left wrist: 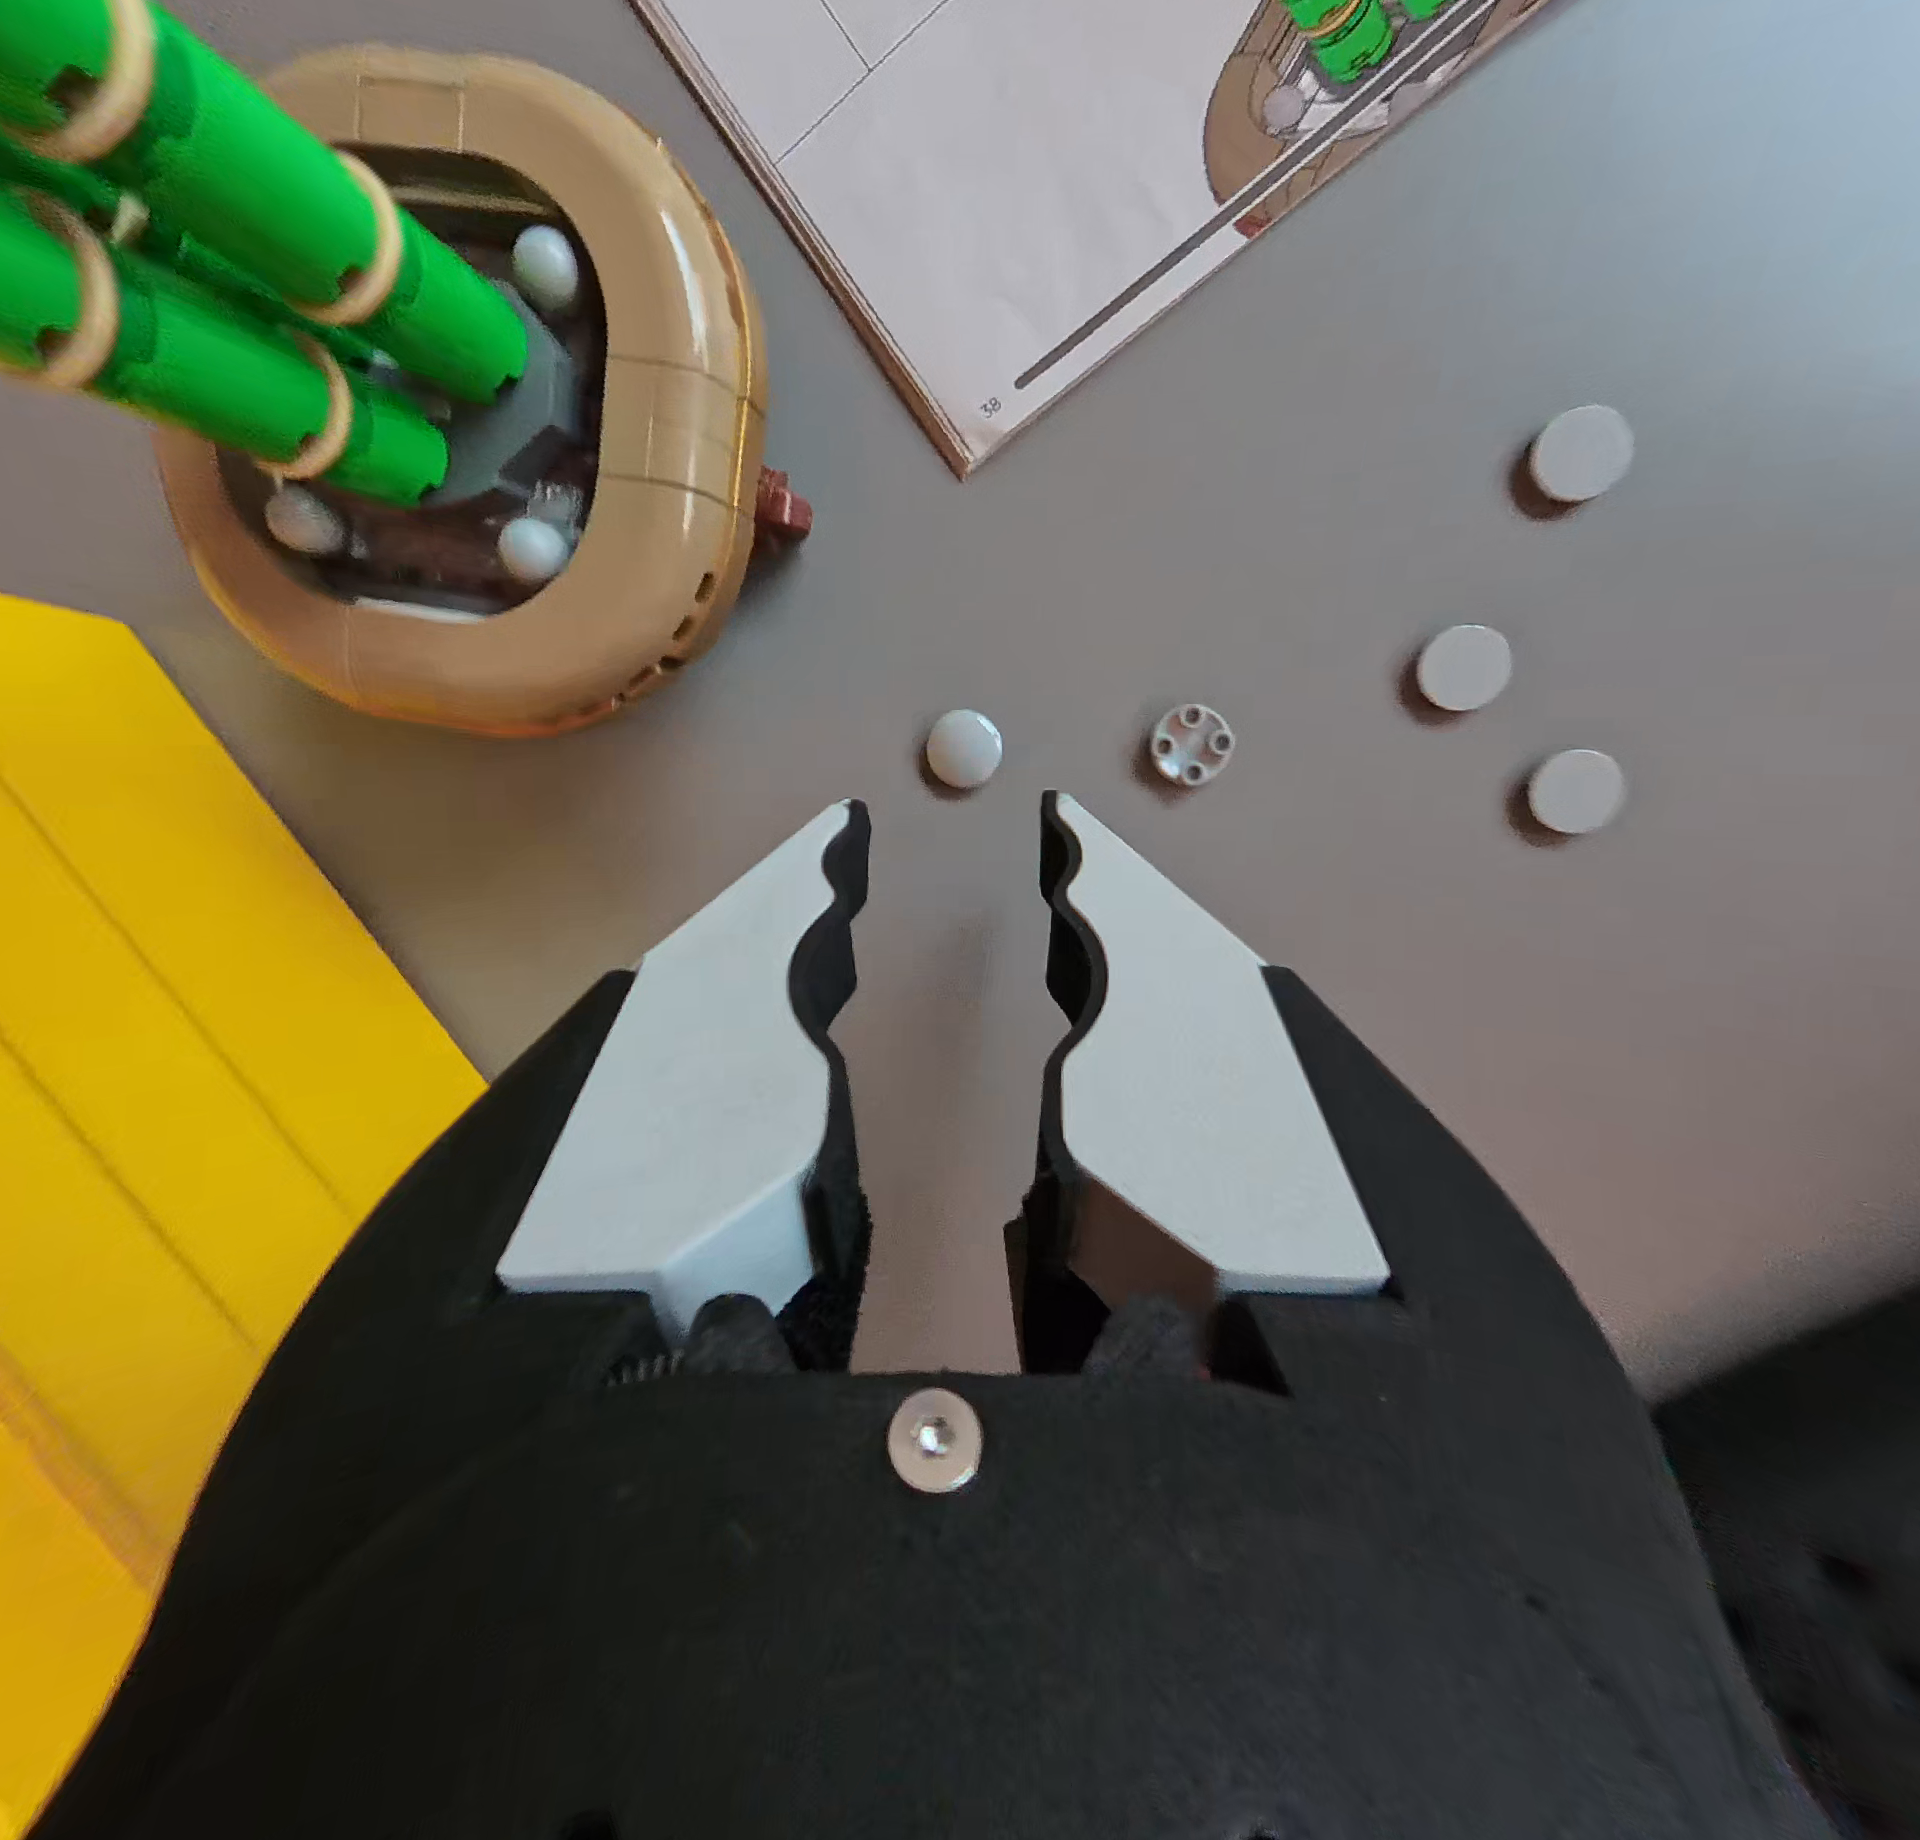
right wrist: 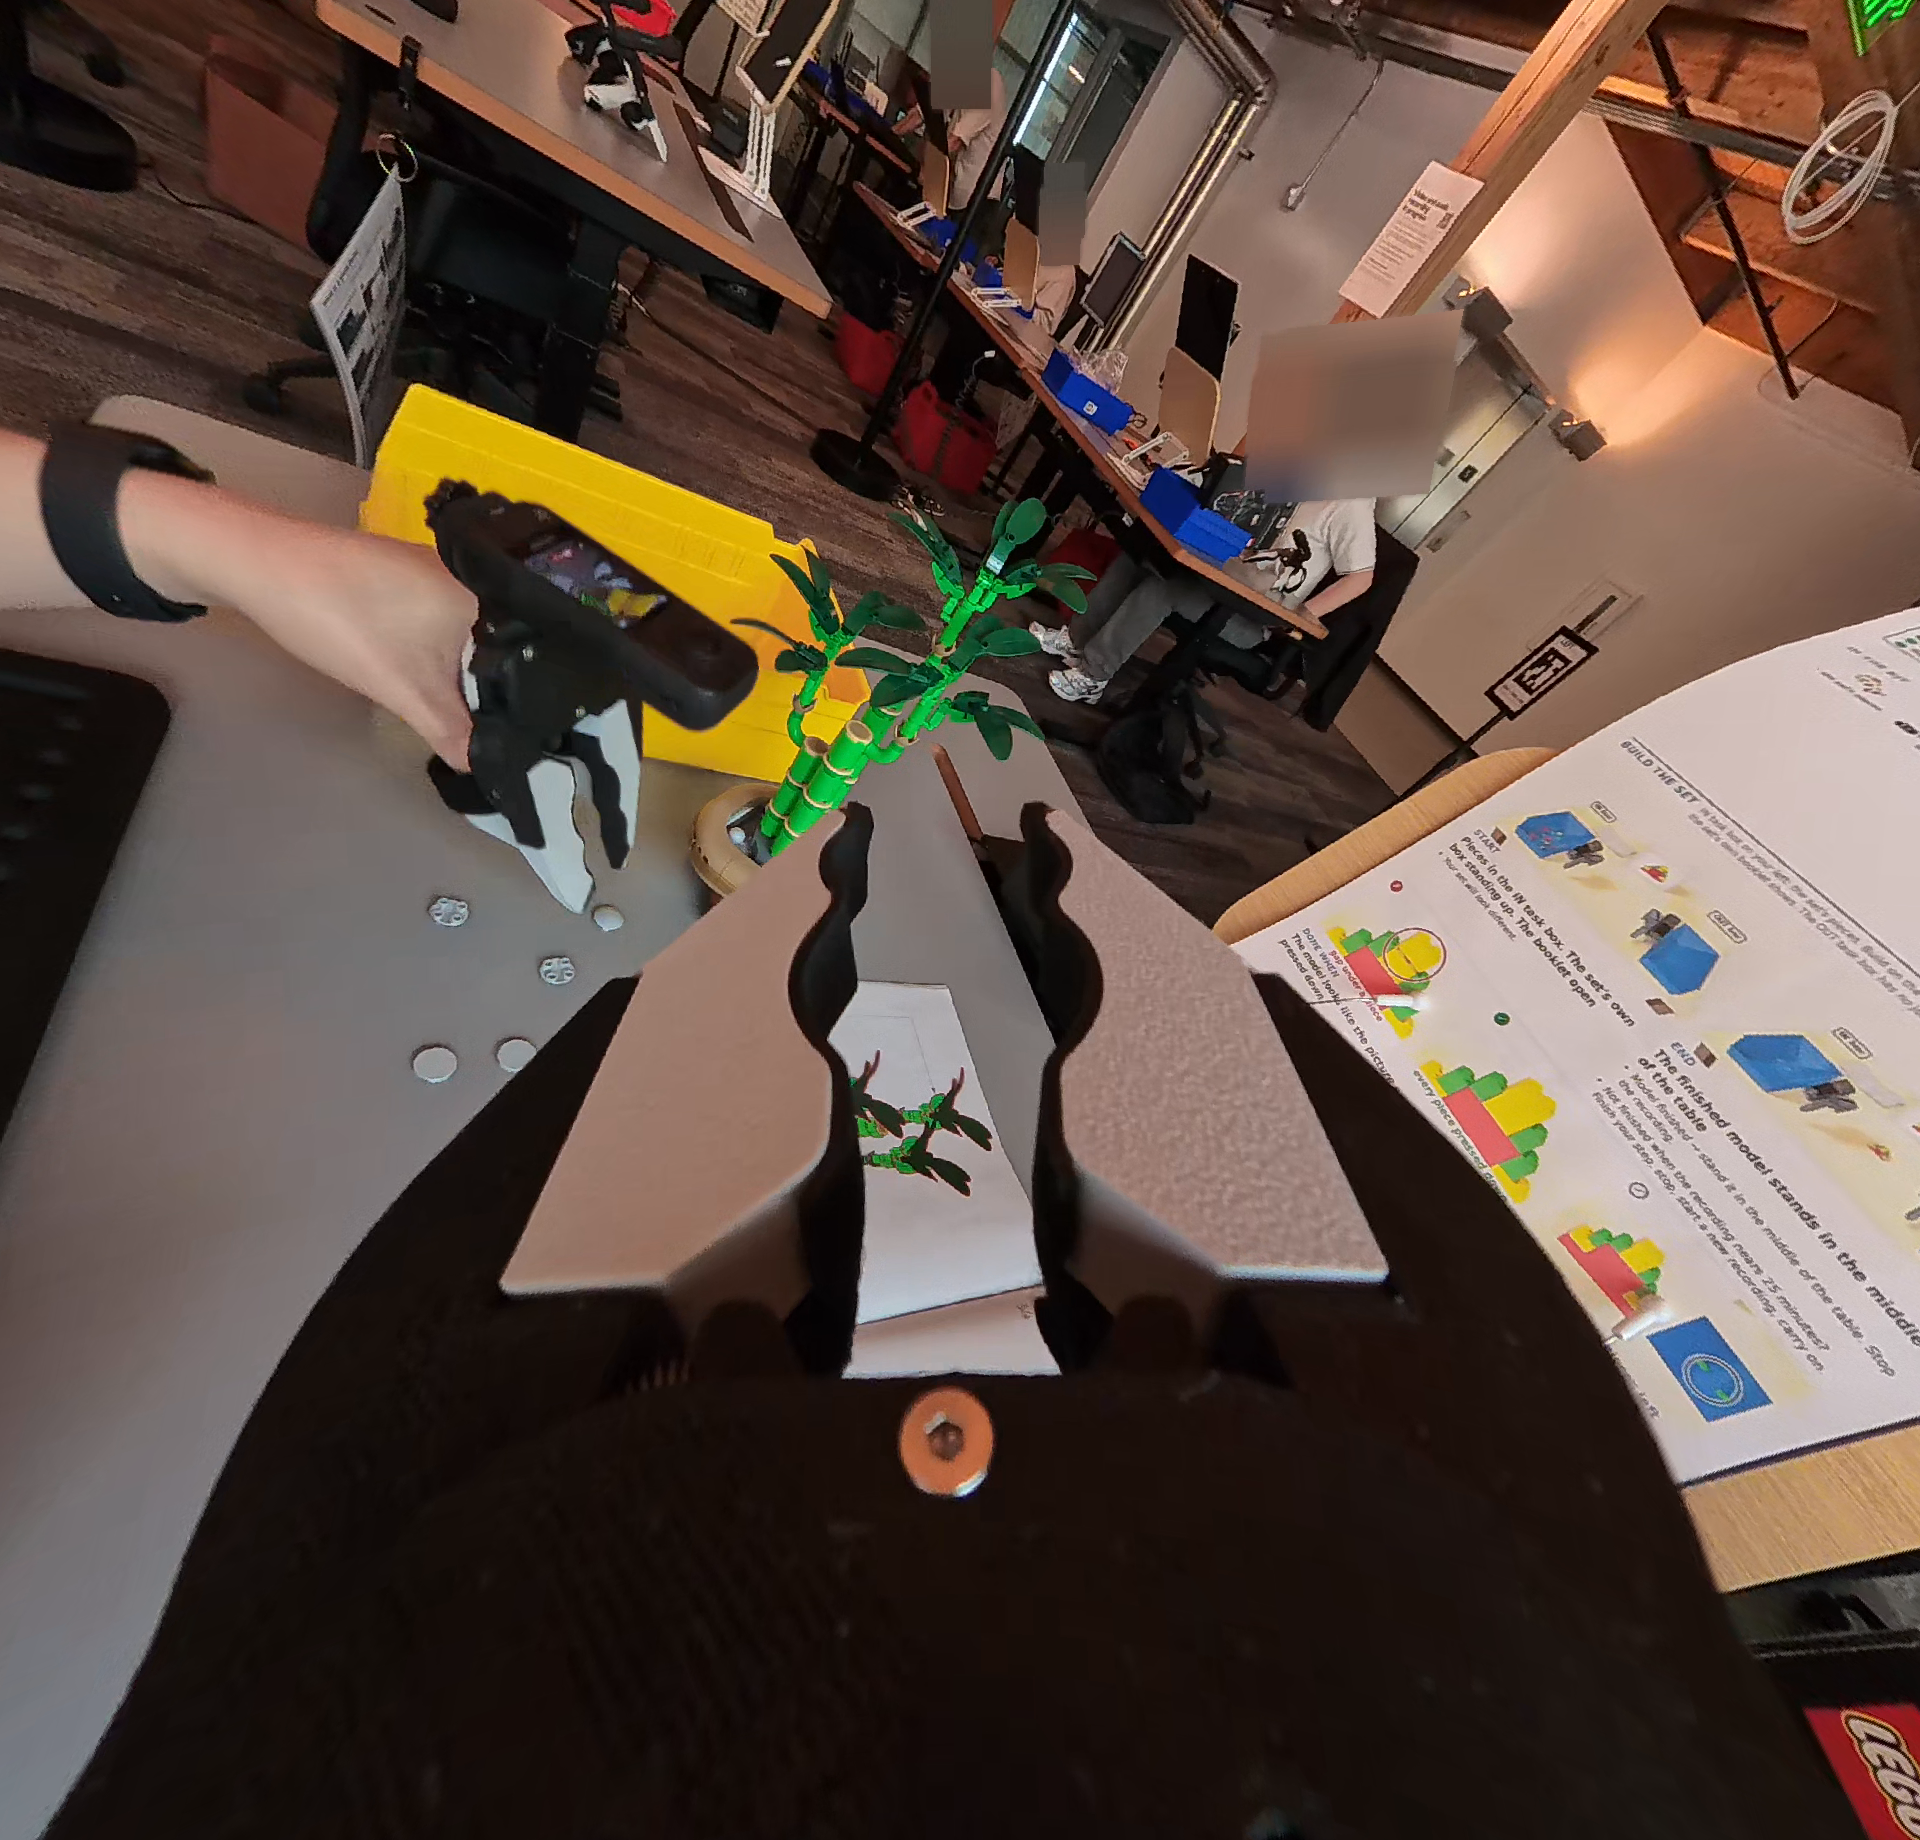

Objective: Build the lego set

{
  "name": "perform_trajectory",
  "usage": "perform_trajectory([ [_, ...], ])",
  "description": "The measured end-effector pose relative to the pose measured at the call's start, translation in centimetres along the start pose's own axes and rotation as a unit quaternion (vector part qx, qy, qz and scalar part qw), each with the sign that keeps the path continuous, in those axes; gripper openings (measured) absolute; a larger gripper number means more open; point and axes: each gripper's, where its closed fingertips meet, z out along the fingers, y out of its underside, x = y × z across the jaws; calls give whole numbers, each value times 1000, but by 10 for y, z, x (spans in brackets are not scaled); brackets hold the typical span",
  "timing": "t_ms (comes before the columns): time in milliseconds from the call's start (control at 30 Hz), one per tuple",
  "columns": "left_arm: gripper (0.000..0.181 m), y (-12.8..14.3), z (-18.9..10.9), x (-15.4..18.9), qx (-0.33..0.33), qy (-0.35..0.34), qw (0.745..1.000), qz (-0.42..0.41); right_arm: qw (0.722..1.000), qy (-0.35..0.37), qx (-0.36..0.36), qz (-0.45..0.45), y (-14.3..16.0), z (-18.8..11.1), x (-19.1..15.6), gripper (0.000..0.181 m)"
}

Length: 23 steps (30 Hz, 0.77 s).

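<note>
My left gripper point(left wrist: 951, 814) is open and empty, its tips just short of a small white dome piece point(left wrist: 964, 748) on the grey table. An upturned round grey tile point(left wrist: 1193, 743) lies to its right, and three flat round grey tiles point(left wrist: 1464, 667) lie farther right. The bamboo model, green stalks point(left wrist: 260, 232) in a tan pot point(left wrist: 665, 440), stands at the upper left. My right gripper point(right wrist: 945, 829) is open and empty, held above the open booklet point(right wrist: 914, 1115). The right wrist view also shows the left gripper point(right wrist: 594, 881) pointing down beside the dome point(right wrist: 608, 918), and the leafy bamboo point(right wrist: 894, 689).
A yellow box point(left wrist: 156, 959) stands left of the pot and also shows in the right wrist view point(right wrist: 623, 533). The instruction booklet point(left wrist: 1039, 180) lies behind the loose pieces. A printed instruction sheet point(right wrist: 1662, 1063) on a wooden board sits at the right. A black mat point(right wrist: 62, 803) lies at the far left. About 35 cm separates my left fingertips from my right.
</note>
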Motion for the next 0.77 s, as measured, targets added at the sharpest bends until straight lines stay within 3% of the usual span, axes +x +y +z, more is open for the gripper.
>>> perform_trajectory([
  [33,30,-1,6,-2,1,-12,1000,15,1000,0,2,1,-1,0,0,29],
  [100,29,-3,13,-6,3,-23,999,31,1000,-2,4,2,-1,-1,0,29],
  [367,14,-3,22,4,2,40,999,6,1000,-15,-4,6,4,5,-3,29],
  [433,13,-3,18,7,14,59,998,-24,1000,-29,-3,8,4,9,-7,29],
  [500,13,-12,2,18,66,112,988,-84,997,-68,-2,19,6,16,-19,32],
  [567,13,-34,-33,30,172,187,954,-160,993,-108,-26,31,15,26,-31,34],
  [667,13,-63,-112,40,359,294,851,-246,987,-156,-26,-2,17,44,-52,37],
  [767,13,-67,-184,52,486,367,745,-271,979,-203,0,-32,-1,59,-77,37],
])
